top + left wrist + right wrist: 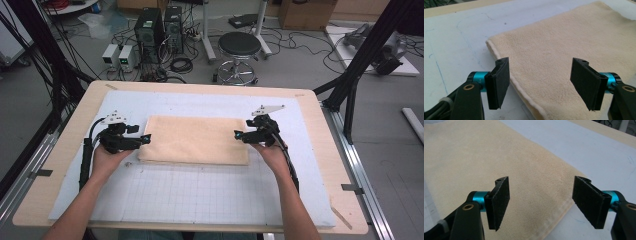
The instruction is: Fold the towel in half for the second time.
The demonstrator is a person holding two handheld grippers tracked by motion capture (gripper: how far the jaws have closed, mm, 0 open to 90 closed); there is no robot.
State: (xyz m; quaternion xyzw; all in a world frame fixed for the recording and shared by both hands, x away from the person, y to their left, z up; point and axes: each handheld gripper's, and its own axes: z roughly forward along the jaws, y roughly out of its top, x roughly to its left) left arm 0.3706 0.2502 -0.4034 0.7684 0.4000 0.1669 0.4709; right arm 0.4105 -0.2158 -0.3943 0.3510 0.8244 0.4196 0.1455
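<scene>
A folded cream towel (pixel 195 140) lies flat on the pale grid mat (pixel 200 190) in the middle of the table. My left gripper (pixel 146 139) sits at the towel's left edge, jaws open, with nothing between them. In the left gripper view the towel (pixel 564 50) and its hemmed edge lie under the open left gripper (pixel 544 85). My right gripper (pixel 237 134) is at the towel's right edge, jaws open too. In the right gripper view the right gripper (pixel 544 205) stands over the towel (pixel 499 165) near its right hem, gripping nothing.
The wooden table (pixel 320 125) frames the mat. Black frame posts (pixel 365 50) rise at the right and left. A stool (pixel 239 55), computer boxes (pixel 150 30) and cables stand on the floor beyond the far edge.
</scene>
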